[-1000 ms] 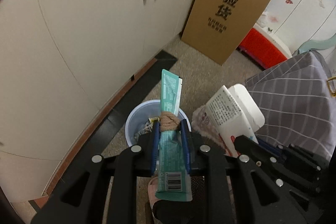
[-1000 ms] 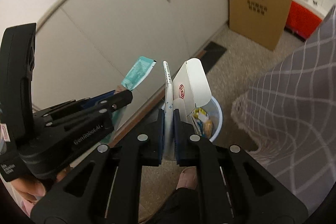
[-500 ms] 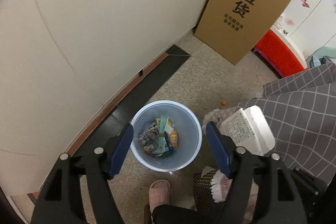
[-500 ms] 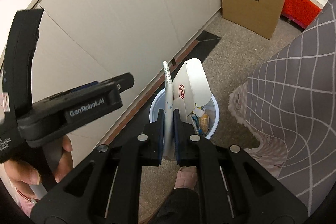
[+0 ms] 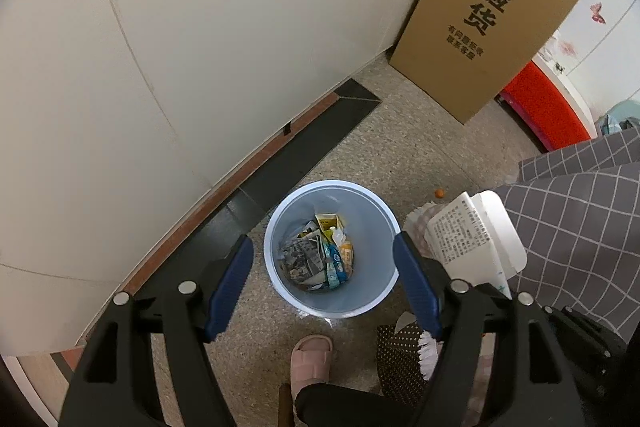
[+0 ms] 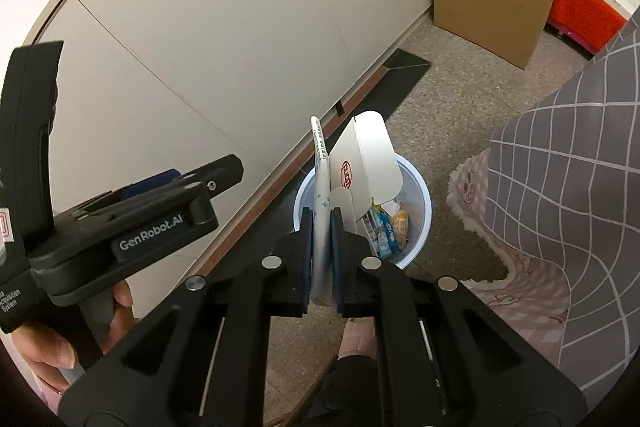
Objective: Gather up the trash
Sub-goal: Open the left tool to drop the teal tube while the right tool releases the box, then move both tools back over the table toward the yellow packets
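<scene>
A pale blue trash bin (image 5: 376,223) stands on the speckled floor below both grippers, with wrappers and cartons lying in it. My left gripper (image 5: 324,259) hangs right above the bin, jaws wide open and empty. The green wrapper (image 5: 334,265) lies among the trash in the bin. My right gripper (image 6: 321,227) is shut on a flattened white carton (image 6: 368,159), held upright over the bin (image 6: 422,195). The same carton (image 5: 476,235) shows at the right in the left wrist view. The left gripper (image 6: 192,187) appears at the left in the right wrist view, held by a hand.
Cream cabinet doors (image 5: 200,47) run along the left. A brown cardboard box (image 5: 484,15) leans beyond the bin, with a red box (image 5: 548,107) behind it. A grey checked cloth (image 5: 576,207) hangs at the right. A person's slippered foot (image 5: 310,363) stands just in front of the bin.
My left gripper has opened and the green wrapper it held has dropped into the bin. Both grippers have come lower over the bin. The right still clamps the white carton.
</scene>
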`<move>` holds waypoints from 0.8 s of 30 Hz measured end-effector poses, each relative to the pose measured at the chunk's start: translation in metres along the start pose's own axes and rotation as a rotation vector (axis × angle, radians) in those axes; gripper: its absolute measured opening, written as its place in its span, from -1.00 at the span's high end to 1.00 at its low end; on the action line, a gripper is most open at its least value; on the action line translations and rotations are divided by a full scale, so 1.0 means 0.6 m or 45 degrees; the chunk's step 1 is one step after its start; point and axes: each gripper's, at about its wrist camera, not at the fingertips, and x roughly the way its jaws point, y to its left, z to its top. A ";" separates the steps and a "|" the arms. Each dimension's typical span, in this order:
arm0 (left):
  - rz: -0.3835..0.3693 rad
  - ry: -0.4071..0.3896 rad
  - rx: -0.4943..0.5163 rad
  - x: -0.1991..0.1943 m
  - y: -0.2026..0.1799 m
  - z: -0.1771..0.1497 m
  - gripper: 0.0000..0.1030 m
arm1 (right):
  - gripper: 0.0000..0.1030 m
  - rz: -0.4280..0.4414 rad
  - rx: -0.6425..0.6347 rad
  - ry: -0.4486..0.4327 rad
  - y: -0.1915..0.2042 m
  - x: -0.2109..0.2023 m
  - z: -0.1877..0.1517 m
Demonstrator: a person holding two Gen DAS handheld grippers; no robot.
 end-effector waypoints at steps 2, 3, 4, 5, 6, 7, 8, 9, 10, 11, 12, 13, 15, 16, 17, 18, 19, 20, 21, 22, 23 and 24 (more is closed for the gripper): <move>0.007 -0.004 -0.022 0.000 0.006 0.001 -0.38 | 0.83 0.004 -0.003 -0.004 0.000 0.001 0.003; 0.008 -0.005 -0.035 0.000 0.010 0.001 -0.38 | 0.83 0.005 -0.004 -0.006 0.003 0.002 0.004; 0.009 -0.005 -0.047 -0.001 0.015 0.002 -0.38 | 0.82 0.006 -0.005 -0.009 0.005 0.002 0.007; 0.009 -0.006 -0.055 -0.001 0.019 0.002 -0.38 | 0.82 0.009 -0.006 -0.013 0.005 0.002 0.008; 0.013 -0.008 -0.065 -0.001 0.023 0.002 -0.38 | 0.82 0.013 -0.007 -0.018 0.008 0.002 0.010; 0.016 -0.010 -0.071 -0.002 0.026 0.002 -0.38 | 0.82 0.015 -0.010 -0.026 0.012 0.002 0.013; 0.018 -0.012 -0.078 -0.003 0.029 0.002 -0.38 | 0.82 0.016 -0.015 -0.038 0.015 0.002 0.017; 0.020 -0.016 -0.090 -0.004 0.034 0.003 -0.38 | 0.81 0.016 -0.016 -0.044 0.016 0.002 0.018; 0.024 -0.019 -0.098 -0.005 0.036 0.003 -0.38 | 0.80 0.017 -0.012 -0.061 0.016 0.002 0.022; 0.026 -0.021 -0.105 -0.007 0.039 0.003 -0.38 | 0.80 0.023 -0.004 -0.067 0.016 0.003 0.025; 0.025 -0.023 -0.114 -0.008 0.043 0.003 -0.38 | 0.80 0.033 0.015 -0.067 0.013 0.005 0.028; 0.022 -0.021 -0.120 -0.008 0.047 0.002 -0.38 | 0.79 0.052 0.045 -0.058 0.009 0.008 0.032; 0.020 -0.010 -0.124 -0.007 0.050 -0.001 -0.38 | 0.38 0.074 0.060 -0.057 0.008 0.009 0.035; 0.019 -0.005 -0.127 -0.007 0.052 -0.002 -0.38 | 0.14 0.066 0.056 -0.070 0.009 0.007 0.035; 0.015 -0.003 -0.132 -0.007 0.055 -0.002 -0.38 | -0.11 0.053 0.045 -0.092 0.011 0.002 0.034; 0.012 -0.003 -0.135 -0.008 0.057 -0.002 -0.38 | -0.11 0.046 0.034 -0.095 0.012 0.001 0.034; 0.011 -0.004 -0.138 -0.010 0.060 -0.003 -0.38 | -0.11 0.046 0.026 -0.090 0.014 -0.001 0.032; 0.009 -0.006 -0.142 -0.012 0.061 -0.003 -0.38 | -0.11 0.048 0.026 -0.089 0.014 -0.004 0.031; 0.003 -0.009 -0.145 -0.016 0.062 -0.004 -0.38 | -0.11 0.037 0.024 -0.094 0.014 -0.009 0.029; -0.004 -0.012 -0.149 -0.019 0.061 -0.005 -0.38 | -0.11 0.020 0.019 -0.101 0.014 -0.015 0.028; -0.014 -0.014 -0.153 -0.024 0.060 -0.007 -0.38 | -0.11 0.014 0.018 -0.104 0.013 -0.019 0.027; -0.028 -0.018 -0.154 -0.030 0.058 -0.008 -0.38 | -0.11 0.011 0.019 -0.108 0.012 -0.024 0.026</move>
